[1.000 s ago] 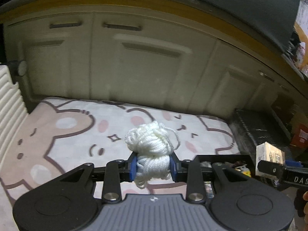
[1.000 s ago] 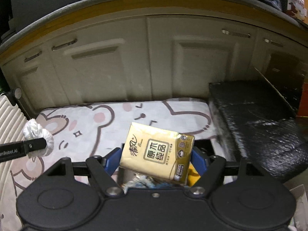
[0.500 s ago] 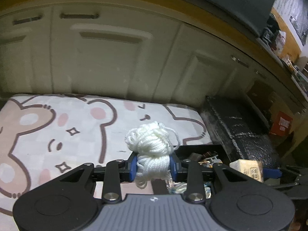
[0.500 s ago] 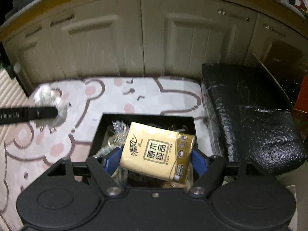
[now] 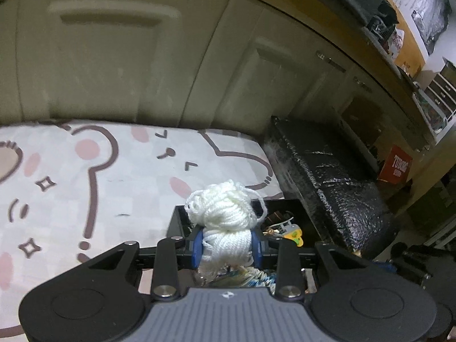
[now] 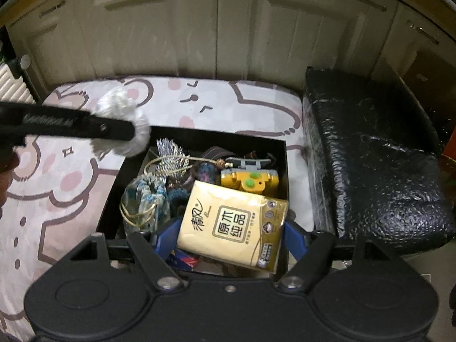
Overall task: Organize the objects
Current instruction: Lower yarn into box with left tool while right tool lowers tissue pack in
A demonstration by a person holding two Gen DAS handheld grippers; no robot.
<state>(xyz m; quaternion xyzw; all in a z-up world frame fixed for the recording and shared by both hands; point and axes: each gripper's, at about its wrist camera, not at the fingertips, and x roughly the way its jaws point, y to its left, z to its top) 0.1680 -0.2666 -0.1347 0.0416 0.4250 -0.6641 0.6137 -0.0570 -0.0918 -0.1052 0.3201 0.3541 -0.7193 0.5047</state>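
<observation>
In the left wrist view the lower part of the white yarn bundle disappears between the blue pads of the left gripper, and the bundle with the gripper body covers most of the black box beyond it, leaving only a corner of its contents. In the right wrist view the tissue pack clamped in the right gripper conceals the near part of the box's contents, and its lower edge sinks behind the gripper body. The yarn there is smeared by blur. A hand is cut off by the left edge.
</observation>
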